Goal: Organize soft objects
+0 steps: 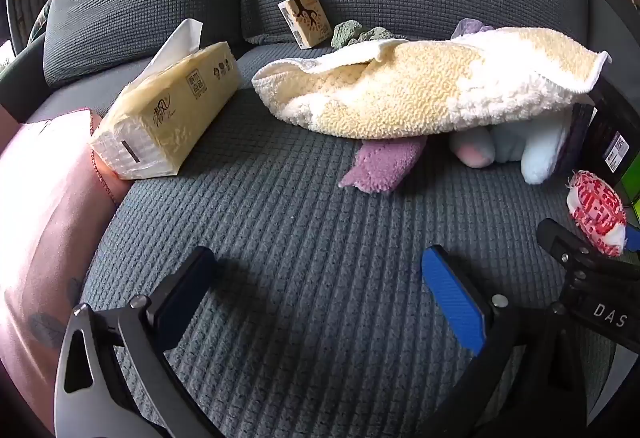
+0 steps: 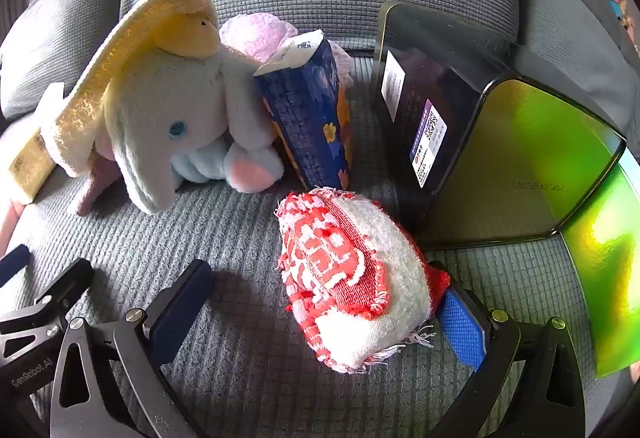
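Red-and-white woven cloth, rolled into a fat bundle (image 2: 352,282), lay on the grey sofa seat (image 2: 224,318) between the fingers of the right gripper (image 2: 332,302), nearer the blue-padded finger, whose pad it seemed to touch or nearly touch, with a clear gap to the dark finger on the other side. It looked light, soft and squashy, with frayed edges that could snag or unroll; my judgement was that the safest hold would be across its thick middle, squeezing both layers together, not a loose fringe. The right jaws stood wide apart and pressed on nothing.

Beyond them, ahead and to the dark-finger side, a pale blue plush elephant (image 2: 188,125) sat under a yellow-and-cream towel (image 2: 112,65), leaning against a dark blue flowered pack (image 2: 308,117). A black-and-green tin box (image 2: 500,157) stood ahead on the blue-pad side, just beside the bundle.

The left gripper (image 1: 316,290) also had its jaws wide apart, empty, with only bare seat between them. Well ahead of it lay the same towel (image 1: 420,93) with a purple cloth (image 1: 384,165) poking out beneath, and a yellow tissue pack (image 1: 172,109) off towards the dark-finger side.
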The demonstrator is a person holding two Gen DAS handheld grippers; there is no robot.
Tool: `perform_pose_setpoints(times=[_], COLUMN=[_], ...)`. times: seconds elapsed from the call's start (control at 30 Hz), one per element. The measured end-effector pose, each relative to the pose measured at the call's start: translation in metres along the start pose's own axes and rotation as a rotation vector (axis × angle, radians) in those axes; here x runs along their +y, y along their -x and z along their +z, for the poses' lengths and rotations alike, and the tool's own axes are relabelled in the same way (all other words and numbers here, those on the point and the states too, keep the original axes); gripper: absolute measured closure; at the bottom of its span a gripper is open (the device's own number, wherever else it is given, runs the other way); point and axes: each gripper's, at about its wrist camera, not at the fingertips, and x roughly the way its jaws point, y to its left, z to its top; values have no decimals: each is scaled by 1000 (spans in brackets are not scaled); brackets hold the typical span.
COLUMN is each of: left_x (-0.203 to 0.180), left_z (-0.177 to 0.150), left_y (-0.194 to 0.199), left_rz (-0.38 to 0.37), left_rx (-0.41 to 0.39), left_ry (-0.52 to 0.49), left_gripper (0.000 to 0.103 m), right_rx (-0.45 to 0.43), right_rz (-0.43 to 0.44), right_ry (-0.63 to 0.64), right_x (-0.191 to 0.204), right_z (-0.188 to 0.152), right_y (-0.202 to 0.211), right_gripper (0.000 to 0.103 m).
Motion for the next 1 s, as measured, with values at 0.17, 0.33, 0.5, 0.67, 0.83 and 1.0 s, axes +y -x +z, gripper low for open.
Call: perform_pose_setpoints(times=[0.17, 0.33, 0.5, 0.67, 0.83, 1.0], left_x=[-4, -2, -2, -1, -1, -1], left_z=[1, 0, 0, 0, 0, 0], left_y=[0, 0, 0, 0, 1, 1], left_rz=[23, 5, 4, 3, 2, 2], left_rx=[19, 9, 8, 8, 7, 7], left_ry=[-17, -6, -4, -3, -2, -3], left_gripper=[1, 1, 1, 1, 1, 1], right_rx=[0, 0, 0, 0, 0, 0], right_rz=[0, 0, 0, 0, 0, 0], right_ry=[0, 0, 0, 0, 0, 0], right_x=[0, 0, 0, 0, 0, 0], right_z=[0, 0, 0, 0, 0, 0], right_y=[0, 0, 0, 0, 0, 0], right_gripper=[0, 0, 0, 0, 0, 0])
